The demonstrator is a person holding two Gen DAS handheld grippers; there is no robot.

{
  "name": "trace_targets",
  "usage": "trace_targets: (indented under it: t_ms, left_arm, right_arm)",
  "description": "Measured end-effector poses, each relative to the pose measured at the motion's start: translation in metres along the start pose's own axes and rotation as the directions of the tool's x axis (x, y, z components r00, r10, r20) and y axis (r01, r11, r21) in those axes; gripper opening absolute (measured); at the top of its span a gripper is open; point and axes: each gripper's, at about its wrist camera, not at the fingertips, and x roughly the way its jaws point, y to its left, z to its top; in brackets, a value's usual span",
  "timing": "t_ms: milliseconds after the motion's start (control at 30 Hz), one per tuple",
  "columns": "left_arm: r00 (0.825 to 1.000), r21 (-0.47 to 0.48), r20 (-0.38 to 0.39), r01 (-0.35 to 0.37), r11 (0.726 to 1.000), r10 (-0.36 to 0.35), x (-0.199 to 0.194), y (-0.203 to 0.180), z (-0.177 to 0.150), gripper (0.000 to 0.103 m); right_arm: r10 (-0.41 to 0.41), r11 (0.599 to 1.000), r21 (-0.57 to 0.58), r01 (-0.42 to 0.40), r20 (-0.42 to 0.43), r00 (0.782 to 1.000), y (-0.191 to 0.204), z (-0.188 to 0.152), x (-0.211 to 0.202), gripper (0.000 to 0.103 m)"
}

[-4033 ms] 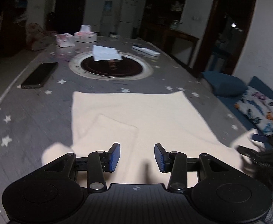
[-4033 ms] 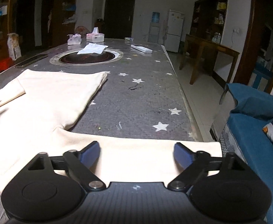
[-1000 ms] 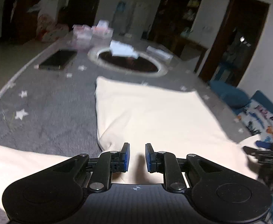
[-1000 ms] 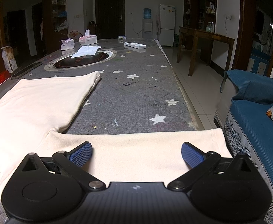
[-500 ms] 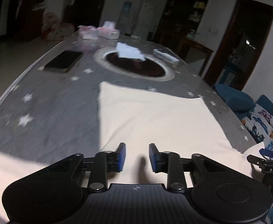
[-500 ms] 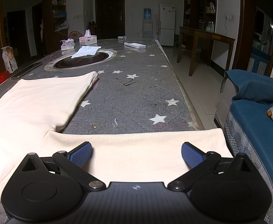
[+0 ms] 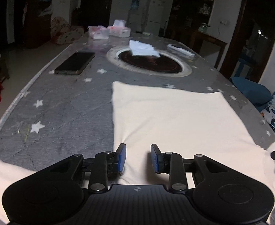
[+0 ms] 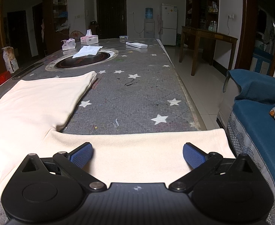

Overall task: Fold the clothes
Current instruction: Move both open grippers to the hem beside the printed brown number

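Cream shirt [image 7: 175, 120] lies spread flat on the starred grey table [image 7: 66, 108], body toward the far end, a sleeve [image 8: 146, 150] stretched to the right edge, likely laid out for folding. Left gripper [image 7: 137, 156] hovers at the near left armpit, jaws slightly parted, nothing pinched. Right gripper [image 8: 136, 152] gapes wide over the sleeve, empty. Collar and near hem hidden behind both tools.

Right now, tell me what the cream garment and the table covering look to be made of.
Cream garment: soft matte knit, probably cotton jersey; it lies limp, with a stitched sleeve hem.
Table covering: looks like grey woven fabric with printed white stars, possibly under a clear glossy sheet, since the far end reflects light. Uncertain.
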Motion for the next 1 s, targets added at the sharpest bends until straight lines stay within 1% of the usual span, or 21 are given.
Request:
trace_targets:
  t_ms: [133,267,367,500,633,800,900,1000]
  left_arm:
    - [0.996,0.054,0.021,0.089,0.995,-0.09,-0.018,-0.026,-0.005,0.04]
    - [0.986,0.125,-0.007,0.164,0.979,-0.164,-0.027,-0.05,-0.021,0.045]
    - [0.982,0.156,-0.038,0.186,0.97,-0.183,-0.03,-0.057,-0.035,0.047]
    - [0.982,0.182,-0.066,0.184,0.966,-0.175,-0.033,-0.058,-0.051,0.052]
    - [0.985,0.215,-0.059,0.173,0.961,-0.164,-0.038,-0.059,-0.059,0.054]
    - [0.982,0.24,-0.042,0.19,0.952,-0.185,-0.047,-0.063,-0.062,0.055]
    - [0.98,0.263,-0.05,0.197,0.945,-0.19,-0.048,-0.064,-0.067,0.056]
    - [0.98,0.277,-0.059,0.198,0.94,-0.189,-0.05,-0.062,-0.074,0.059]
  right_arm:
    - [0.004,1.0,-0.004,-0.004,-0.004,1.0,0.0,0.001,0.001,0.103]
    - [0.007,1.0,-0.012,-0.007,-0.008,1.0,0.001,0.001,0.0,0.103]
    - [0.007,0.999,-0.031,-0.007,-0.011,1.0,0.004,0.003,-0.002,0.103]
    - [0.017,0.995,-0.094,-0.016,0.014,1.0,0.018,0.004,-0.012,0.103]
    - [0.116,0.978,-0.177,-0.107,0.041,0.992,0.043,0.006,-0.028,0.103]
    - [0.245,0.936,-0.267,-0.228,0.034,0.969,0.082,0.007,-0.039,0.103]
    - [0.296,0.902,-0.336,-0.273,0.019,0.955,0.104,0.004,-0.04,0.103]
    - [0.306,0.864,-0.41,-0.293,-0.034,0.951,0.121,-0.006,-0.037,0.103]
